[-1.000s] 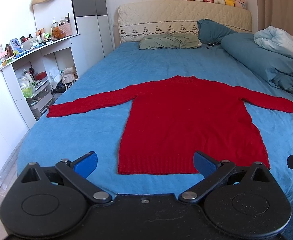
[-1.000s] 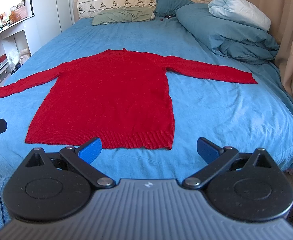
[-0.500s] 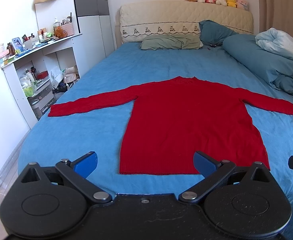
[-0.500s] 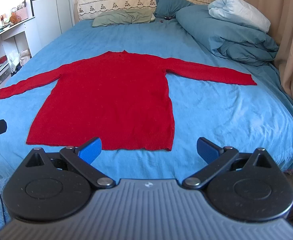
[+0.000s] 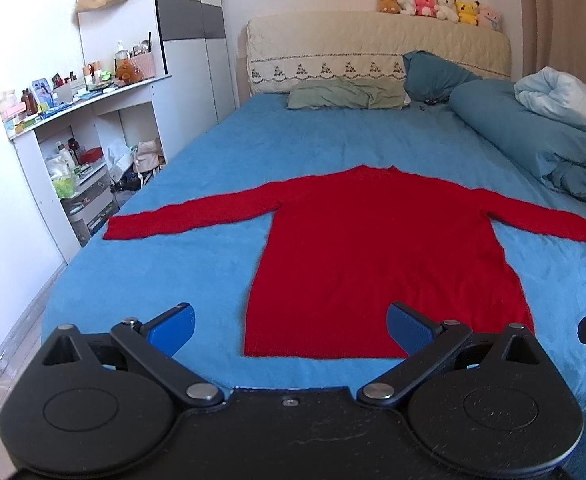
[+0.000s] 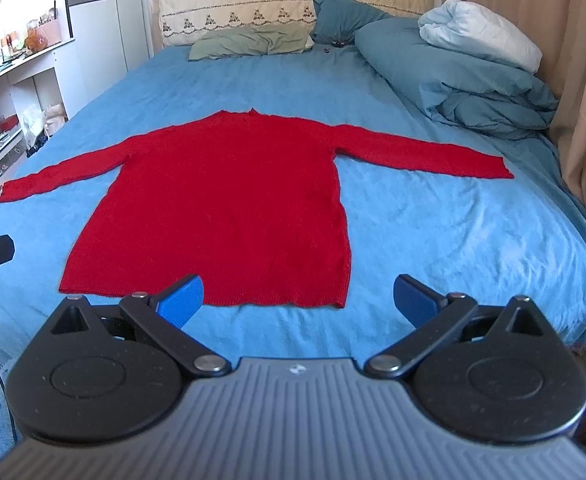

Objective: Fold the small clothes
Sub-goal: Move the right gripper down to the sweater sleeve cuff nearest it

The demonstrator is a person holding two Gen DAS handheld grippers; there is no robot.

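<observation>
red sweater (image 5: 381,248) lies flat on the blue bed (image 5: 197,264), sleeves out — hem just ahead of my left gripper (image 5: 291,326) and my right gripper (image 6: 297,298), both spread wide, holding nothing.

In the left wrist view we lose the red sweater (image 5: 373,248)'s right cuff at the frame edge, and its hem partly behind a blue fingertip (image 5: 409,328). The shelf (image 5: 73,100) clutter is too small for us to identify. The curtain (image 6: 573,80) runs out of frame.
</observation>
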